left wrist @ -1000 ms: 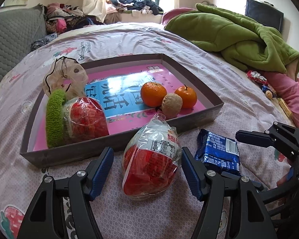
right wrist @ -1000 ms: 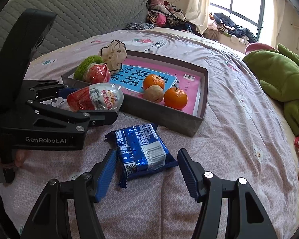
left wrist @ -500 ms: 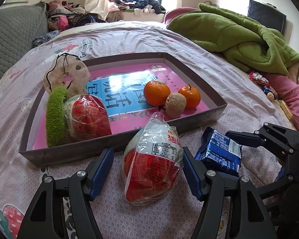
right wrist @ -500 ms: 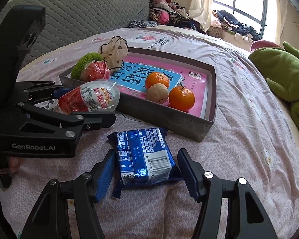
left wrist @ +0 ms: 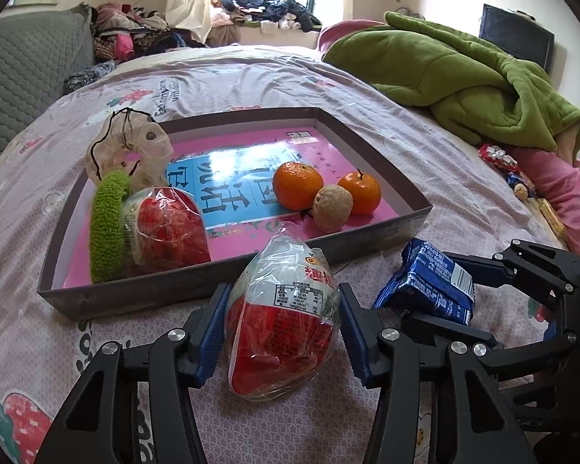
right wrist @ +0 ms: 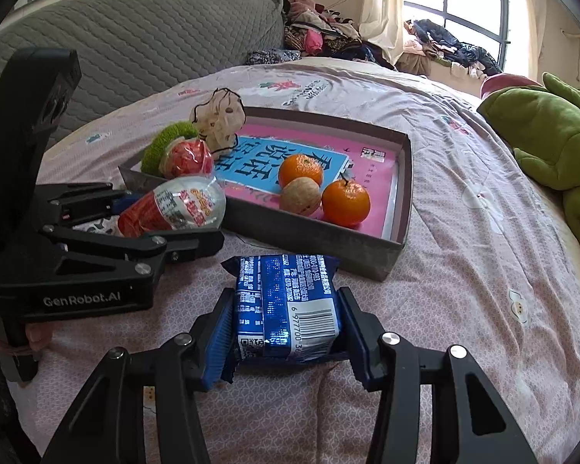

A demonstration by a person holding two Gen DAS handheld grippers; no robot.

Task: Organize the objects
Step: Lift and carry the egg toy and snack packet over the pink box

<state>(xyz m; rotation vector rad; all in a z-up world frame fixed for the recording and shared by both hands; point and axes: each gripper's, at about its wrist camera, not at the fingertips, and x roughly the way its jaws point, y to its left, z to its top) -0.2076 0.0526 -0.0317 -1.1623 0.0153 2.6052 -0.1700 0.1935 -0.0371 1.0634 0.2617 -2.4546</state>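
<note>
A clear bag of red snacks (left wrist: 286, 332) lies on the pink bedsheet just in front of the grey tray (left wrist: 197, 290). My left gripper (left wrist: 283, 297) straddles it, its jaws closing, and both blue pads touch the bag's sides. To the right lies a blue foil packet (right wrist: 290, 328). My right gripper (right wrist: 286, 294) is around that packet, jaws closing, pads against its edges and the left flap crumpled. The tray holds two oranges (left wrist: 297, 185), a brown nut-like ball (left wrist: 332, 207), a second red snack bag (left wrist: 170, 228), a green fuzzy ring (left wrist: 104, 224) and a mesh pouch (left wrist: 131, 147).
A green blanket (left wrist: 464, 77) is heaped at the far right of the bed, with loose wrapped sweets (left wrist: 498, 158) below it. A grey quilted headboard (right wrist: 135, 38) stands to the left, and piled clothes lie by the window. A hand (right wrist: 31, 336) holds the left gripper's handle.
Both grippers' jaws have narrowed from standing wide around their items to touching them. The bag and the blue packet remain on the sheet, and neither hand has shifted noticeably.
</note>
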